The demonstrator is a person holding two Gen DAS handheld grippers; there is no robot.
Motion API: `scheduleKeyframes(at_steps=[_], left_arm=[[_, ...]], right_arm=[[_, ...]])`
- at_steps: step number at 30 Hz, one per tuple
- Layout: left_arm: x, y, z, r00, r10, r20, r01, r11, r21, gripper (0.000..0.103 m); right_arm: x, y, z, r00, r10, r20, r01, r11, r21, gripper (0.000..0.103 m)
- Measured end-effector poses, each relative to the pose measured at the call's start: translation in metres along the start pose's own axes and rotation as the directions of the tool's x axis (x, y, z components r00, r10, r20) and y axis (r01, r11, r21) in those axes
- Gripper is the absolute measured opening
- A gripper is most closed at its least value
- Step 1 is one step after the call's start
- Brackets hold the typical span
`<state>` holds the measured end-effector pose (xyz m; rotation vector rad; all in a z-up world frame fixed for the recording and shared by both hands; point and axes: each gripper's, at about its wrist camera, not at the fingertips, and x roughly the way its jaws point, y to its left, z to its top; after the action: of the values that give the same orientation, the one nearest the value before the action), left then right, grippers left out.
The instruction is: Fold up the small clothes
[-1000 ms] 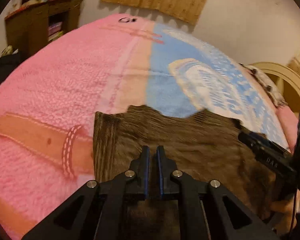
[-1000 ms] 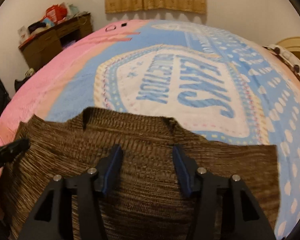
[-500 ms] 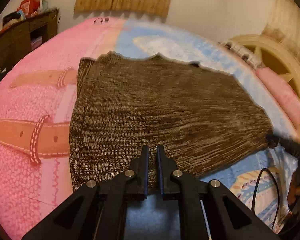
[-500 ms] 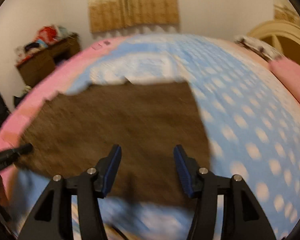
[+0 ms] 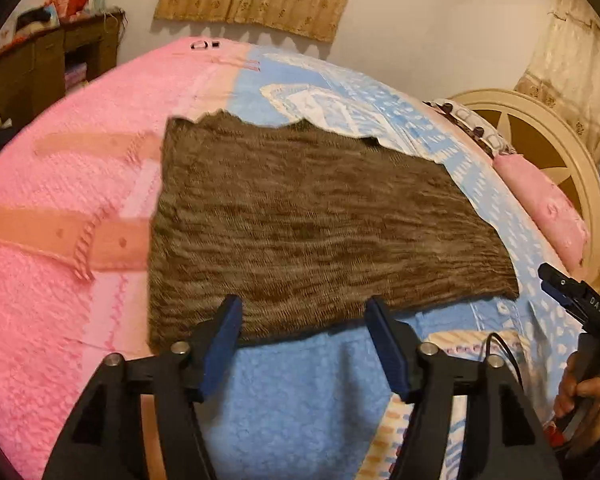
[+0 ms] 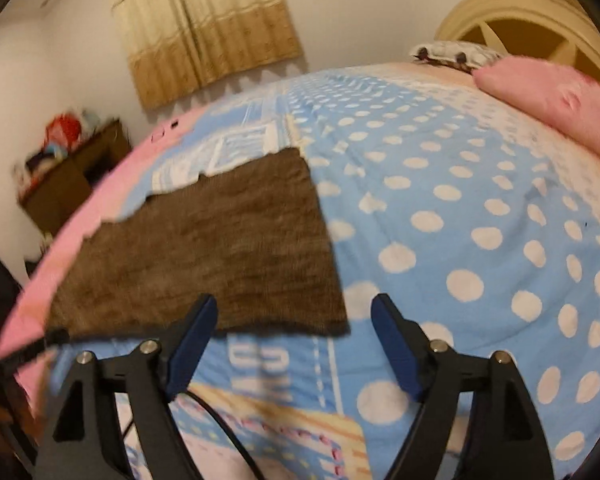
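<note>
Now we see both the left gripper (image 5: 304, 316) and the right gripper (image 6: 294, 314) with jaws just spread open and empty, drawn back from the brown knit sweater (image 5: 300, 220), which lies flat on the bedspread (image 5: 300, 392) just beyond their fingertips.

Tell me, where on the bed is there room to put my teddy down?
The dotted blue blanket is bare between the brown sweater and the pink pillow. The pink blanket side left of the sweater is bare too. The middle is taken by the sweater, with both open grippers at its near edge.
</note>
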<state>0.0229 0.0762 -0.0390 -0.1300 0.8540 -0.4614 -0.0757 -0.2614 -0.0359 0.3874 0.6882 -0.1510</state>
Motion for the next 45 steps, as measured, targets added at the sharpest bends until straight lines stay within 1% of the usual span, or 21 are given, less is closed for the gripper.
scheduleKeyframes(at_steps=[2, 4, 6, 7, 9, 11, 15, 19, 22, 24, 26, 28, 30, 34, 39, 42, 45], left_arm=[[-0.003, -0.004, 0.005, 0.998, 0.057, 0.011, -0.057, 0.998, 0.035, 0.065], [-0.004, -0.004, 0.008, 0.991, 0.129, 0.025, -0.13, 0.99, 0.054, 0.065], [-0.002, -0.001, 0.009, 0.983, 0.179, 0.028, -0.181, 0.982, 0.059, 0.065], [-0.001, 0.001, 0.009, 0.981, 0.191, 0.023, -0.192, 0.98, 0.056, 0.065], [0.002, 0.006, 0.008, 0.979, 0.203, 0.009, -0.203, 0.978, 0.041, 0.065], [0.004, 0.009, 0.008, 0.977, 0.212, 0.002, -0.212, 0.977, 0.035, 0.065], [0.004, 0.008, 0.007, 0.972, 0.234, 0.002, -0.234, 0.971, 0.056, 0.065], [0.004, 0.011, 0.005, 0.97, 0.243, 0.002, -0.242, 0.968, 0.061, 0.065], [0.007, 0.02, 0.002, 0.969, 0.245, -0.019, -0.244, 0.969, 0.034, 0.065], [0.007, 0.026, 0.001, 0.974, 0.227, -0.029, -0.227, 0.974, 0.007, 0.065], [0.003, 0.03, 0.003, 0.979, 0.202, -0.015, -0.203, 0.979, -0.028, 0.065], [-0.001, 0.03, 0.007, 0.982, 0.187, 0.008, -0.187, 0.982, -0.036, 0.065], [-0.003, 0.027, 0.011, 0.981, 0.19, 0.033, -0.19, 0.982, -0.022, 0.065], [0.005, 0.024, 0.019, 0.978, 0.204, 0.043, -0.204, 0.979, 0.0, 0.065], [0.014, 0.024, 0.032, 0.983, 0.174, 0.05, -0.173, 0.985, -0.027, 0.065], [0.02, 0.023, 0.041, 0.982, 0.182, 0.056, -0.181, 0.983, -0.022, 0.065], [0.028, 0.027, 0.051, 0.983, 0.176, 0.059, -0.174, 0.984, -0.047, 0.065]], right_arm=[[0.002, 0.002, 0.0, 1.0, 0.001, -0.003, -0.001, 1.0, 0.005, 0.081], [0.005, 0.006, -0.005, 1.0, -0.011, -0.009, 0.011, 1.0, -0.011, 0.081], [0.004, 0.011, -0.012, 1.0, -0.03, 0.0, 0.03, 0.999, -0.036, 0.081], [0.001, 0.012, -0.016, 0.999, -0.037, 0.007, 0.037, 0.998, -0.047, 0.076], [0.001, 0.014, -0.018, 0.999, -0.041, 0.008, 0.042, 0.997, -0.068, 0.069], [0.002, 0.013, -0.017, 0.999, -0.039, 0.001, 0.039, 0.997, -0.063, 0.069], [0.002, 0.009, -0.013, 0.999, -0.039, 0.001, 0.039, 0.999, -0.032, 0.072], [0.006, 0.006, -0.015, 0.999, -0.043, -0.021, 0.043, 0.999, -0.009, 0.073], [0.007, 0.006, -0.017, 0.999, -0.04, -0.029, 0.04, 0.999, -0.002, 0.073], [0.007, 0.006, -0.017, 0.999, -0.038, -0.031, 0.037, 0.999, -0.003, 0.074], [0.006, 0.004, -0.017, 0.999, -0.033, -0.027, 0.033, 0.999, 0.003, 0.075], [0.005, 0.0, -0.015, 0.999, -0.027, -0.018, 0.027, 0.999, 0.022, 0.08], [0.006, -0.005, -0.009, 1.0, -0.018, -0.011, 0.018, 0.999, 0.05, 0.084], [0.014, -0.014, 0.009, 1.0, -0.011, -0.002, 0.011, 0.996, 0.09, 0.084], [0.043, -0.024, 0.035, 1.0, 0.019, -0.023, -0.015, 0.987, 0.16, 0.086], [0.069, -0.023, 0.046, 0.999, 0.009, -0.054, 0.0, 0.986, 0.165, 0.086], [0.093, -0.021, 0.048, 0.996, 0.002, -0.09, 0.014, 0.985, 0.173, 0.086]])
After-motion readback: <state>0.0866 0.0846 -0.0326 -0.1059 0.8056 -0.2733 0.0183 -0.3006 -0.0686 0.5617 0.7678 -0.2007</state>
